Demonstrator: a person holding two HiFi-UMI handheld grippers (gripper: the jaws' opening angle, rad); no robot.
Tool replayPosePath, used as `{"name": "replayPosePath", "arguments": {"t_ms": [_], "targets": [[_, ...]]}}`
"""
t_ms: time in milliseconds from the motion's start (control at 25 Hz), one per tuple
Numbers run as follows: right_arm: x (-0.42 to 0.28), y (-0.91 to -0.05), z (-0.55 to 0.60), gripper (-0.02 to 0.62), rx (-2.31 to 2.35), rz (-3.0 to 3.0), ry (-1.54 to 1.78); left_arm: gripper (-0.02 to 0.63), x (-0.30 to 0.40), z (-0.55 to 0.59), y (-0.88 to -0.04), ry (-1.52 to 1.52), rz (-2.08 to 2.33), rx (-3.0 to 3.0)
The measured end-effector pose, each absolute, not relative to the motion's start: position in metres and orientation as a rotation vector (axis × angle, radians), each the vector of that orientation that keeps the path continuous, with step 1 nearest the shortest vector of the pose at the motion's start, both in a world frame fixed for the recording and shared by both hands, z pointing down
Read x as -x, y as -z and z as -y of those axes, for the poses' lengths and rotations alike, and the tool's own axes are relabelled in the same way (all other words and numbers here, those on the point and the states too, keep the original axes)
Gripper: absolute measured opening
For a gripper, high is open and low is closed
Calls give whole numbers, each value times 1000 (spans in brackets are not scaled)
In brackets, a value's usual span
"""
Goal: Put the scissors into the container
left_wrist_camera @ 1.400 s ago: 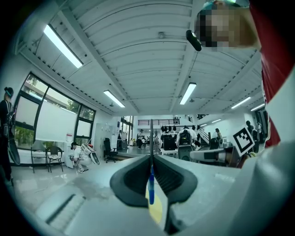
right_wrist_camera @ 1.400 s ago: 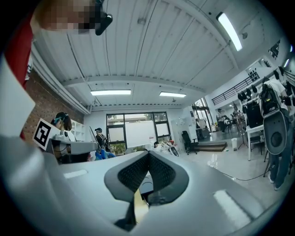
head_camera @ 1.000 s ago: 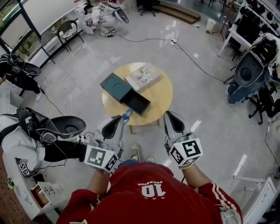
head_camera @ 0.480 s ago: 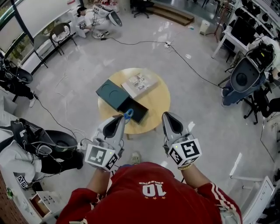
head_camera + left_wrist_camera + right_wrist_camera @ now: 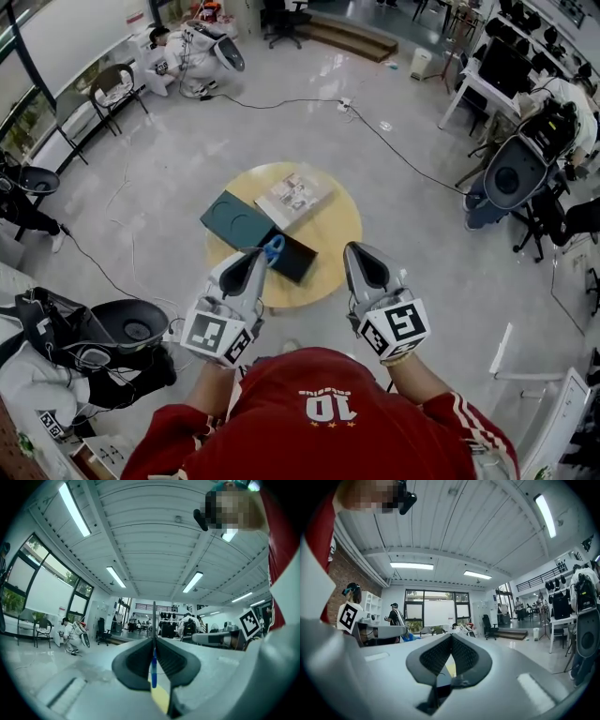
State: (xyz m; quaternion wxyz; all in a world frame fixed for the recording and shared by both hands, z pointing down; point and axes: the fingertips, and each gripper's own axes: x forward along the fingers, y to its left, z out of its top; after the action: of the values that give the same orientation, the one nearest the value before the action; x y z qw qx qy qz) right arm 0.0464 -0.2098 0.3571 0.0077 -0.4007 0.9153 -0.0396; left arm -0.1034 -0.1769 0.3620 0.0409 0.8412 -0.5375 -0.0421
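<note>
Closer to the table (image 5: 342, 220) now, left gripper (image 5: 262, 252) pinches scissors (image 5: 274, 249) above its dark container (image 5: 302, 267) for dropping; right gripper (image 5: 351, 250) stays closed, empty.

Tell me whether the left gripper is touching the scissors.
Touching. The left gripper view shows the left gripper with its jaws pressed onto the scissors, whose blue handle and thin blade sit clamped between the pads.
</note>
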Motion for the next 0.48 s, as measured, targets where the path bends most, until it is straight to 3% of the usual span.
{"name": "replayPosePath", "arguments": {"t_ms": [480], "targets": [[-14,-355,215,-8,1341,-2842,87,23,133,196,-367,178,1541,-2613]]}}
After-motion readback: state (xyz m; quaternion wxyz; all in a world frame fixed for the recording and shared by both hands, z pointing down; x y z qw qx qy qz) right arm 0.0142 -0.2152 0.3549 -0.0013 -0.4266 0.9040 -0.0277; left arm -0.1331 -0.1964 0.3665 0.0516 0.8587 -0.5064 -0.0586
